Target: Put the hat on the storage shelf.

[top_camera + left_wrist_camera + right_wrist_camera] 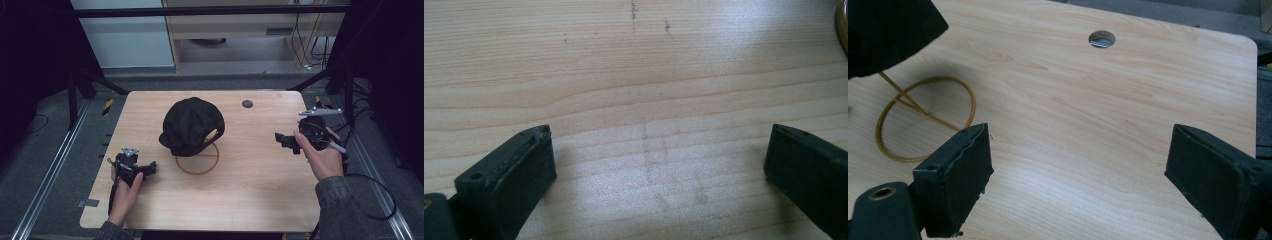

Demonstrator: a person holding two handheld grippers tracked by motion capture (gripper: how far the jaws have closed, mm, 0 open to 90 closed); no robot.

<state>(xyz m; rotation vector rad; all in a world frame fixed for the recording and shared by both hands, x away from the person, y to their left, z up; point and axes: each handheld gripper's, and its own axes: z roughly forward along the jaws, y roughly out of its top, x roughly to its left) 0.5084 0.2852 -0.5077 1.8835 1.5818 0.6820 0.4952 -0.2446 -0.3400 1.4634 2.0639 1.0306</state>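
Note:
A black cap (190, 125) sits on a thin wire stand whose brass ring base (198, 159) rests mid-table; the cap's edge (888, 30) and the ring (923, 117) show at the left of the right gripper view. My left gripper (148, 170) lies low on the table's left front, open, jaws wide apart over bare wood (659, 145). Held above the table's right side, my right gripper (282, 141) points left toward the cap, open and holding nothing (1078, 165).
The wooden table (250, 200) has a round cable hole (247, 104) at its back right, also seen as a hole (1101, 39) ahead of the right jaws. Black frame legs and cables stand beyond the table's far corners.

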